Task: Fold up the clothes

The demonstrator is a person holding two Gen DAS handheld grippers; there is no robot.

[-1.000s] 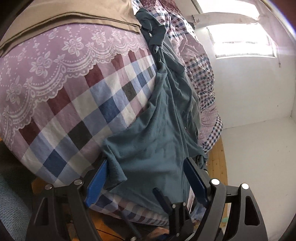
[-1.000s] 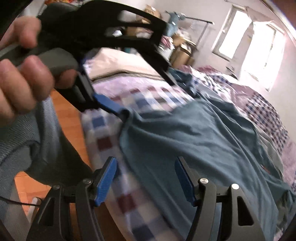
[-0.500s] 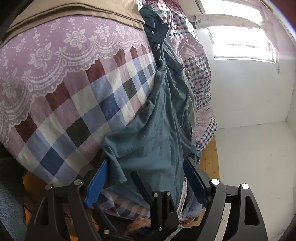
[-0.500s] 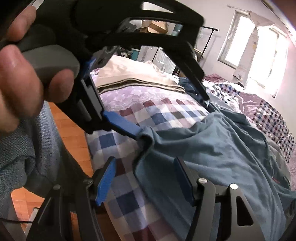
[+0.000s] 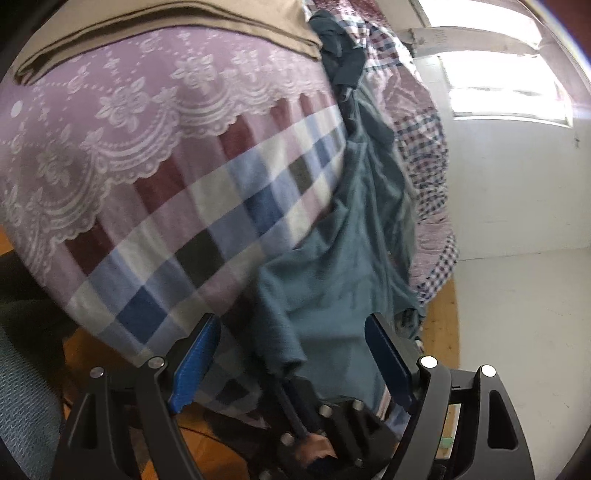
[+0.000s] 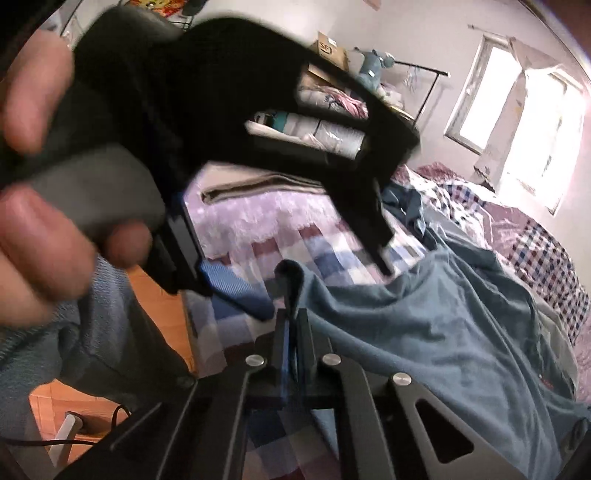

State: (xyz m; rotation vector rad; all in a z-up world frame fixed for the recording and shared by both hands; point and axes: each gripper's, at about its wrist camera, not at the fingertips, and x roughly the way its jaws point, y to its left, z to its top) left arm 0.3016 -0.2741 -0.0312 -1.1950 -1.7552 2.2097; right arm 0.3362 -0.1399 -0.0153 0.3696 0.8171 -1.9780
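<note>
Teal garment [image 6: 436, 332] draped over the near edge of the checked bedspread [image 5: 207, 221], pinched at its hem.

Right gripper [image 6: 291, 325] clamped together on a raised fold of hem; left gripper [image 5: 291, 362] spread wide apart, straddling the hanging cloth, held by a hand [image 6: 40, 221].

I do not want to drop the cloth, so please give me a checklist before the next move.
1. Right gripper shut on the teal garment edge: ok.
2. Left gripper gripping it: not ok, fingers open around a corner.
3. Garment flat on the bed: not ok, wrinkled, bunched at the far end.
4. Far end free of the folded beige blanket: cannot tell.
</note>
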